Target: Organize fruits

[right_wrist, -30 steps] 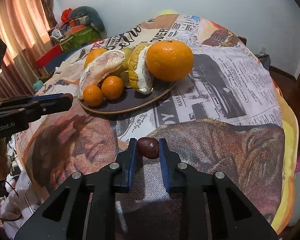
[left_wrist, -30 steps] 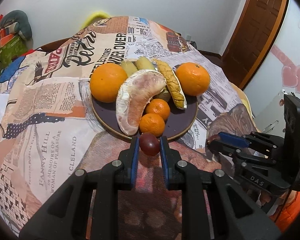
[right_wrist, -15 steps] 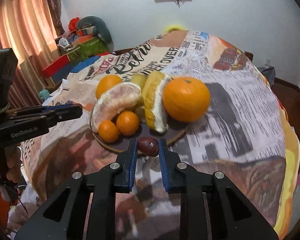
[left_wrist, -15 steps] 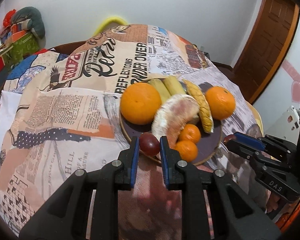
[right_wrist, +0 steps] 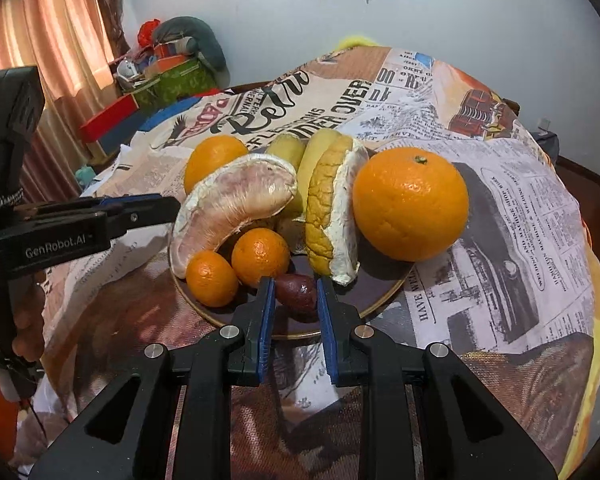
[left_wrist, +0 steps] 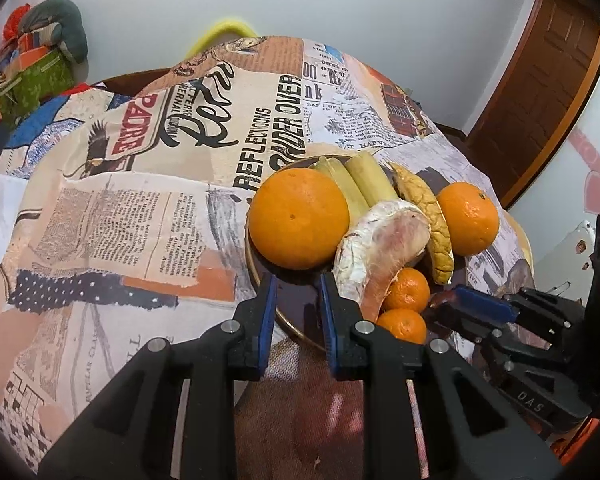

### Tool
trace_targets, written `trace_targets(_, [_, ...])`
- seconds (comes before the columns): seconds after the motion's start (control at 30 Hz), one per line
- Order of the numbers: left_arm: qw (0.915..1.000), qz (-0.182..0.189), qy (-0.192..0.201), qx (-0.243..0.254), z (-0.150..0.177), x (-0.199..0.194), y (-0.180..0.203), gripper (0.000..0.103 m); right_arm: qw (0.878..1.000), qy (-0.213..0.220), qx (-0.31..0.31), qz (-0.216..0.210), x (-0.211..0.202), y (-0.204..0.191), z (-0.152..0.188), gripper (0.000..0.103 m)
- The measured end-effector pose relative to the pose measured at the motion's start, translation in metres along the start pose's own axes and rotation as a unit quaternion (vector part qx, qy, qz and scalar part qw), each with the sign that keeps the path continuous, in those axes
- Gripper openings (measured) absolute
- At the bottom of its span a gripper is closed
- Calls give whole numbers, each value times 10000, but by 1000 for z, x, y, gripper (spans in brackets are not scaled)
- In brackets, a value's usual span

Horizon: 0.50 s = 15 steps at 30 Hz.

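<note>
Fruit crowds the dark plate (right_wrist: 376,288) on the newsprint tablecloth (right_wrist: 520,208): oranges, mandarins, pomelo pieces. The right gripper (right_wrist: 294,285) pinches a small dark red fruit (right_wrist: 296,296) just above the plate's near edge. The left gripper (left_wrist: 296,282) hovers over the plate's left side, jaws drawn close, nothing discernible between them.

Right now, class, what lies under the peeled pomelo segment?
The peeled pomelo segment rests on the dark plate, with two small mandarins tucked partly beneath its curve. Whatever sits under its middle and far end is covered.
</note>
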<state>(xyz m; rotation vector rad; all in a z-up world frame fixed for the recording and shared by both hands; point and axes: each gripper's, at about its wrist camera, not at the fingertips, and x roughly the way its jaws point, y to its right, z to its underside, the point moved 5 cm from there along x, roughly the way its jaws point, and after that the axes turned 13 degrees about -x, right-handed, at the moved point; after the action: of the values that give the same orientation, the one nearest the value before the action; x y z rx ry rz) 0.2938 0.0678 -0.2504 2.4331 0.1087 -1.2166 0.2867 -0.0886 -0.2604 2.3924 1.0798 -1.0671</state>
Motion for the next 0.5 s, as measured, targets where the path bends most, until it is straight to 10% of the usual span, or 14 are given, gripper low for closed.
trace_targets(0.5, [9977, 164, 647, 134, -8, -74, 18, 20, 9972, 655, 72, 360, -65, 2, -22, 28])
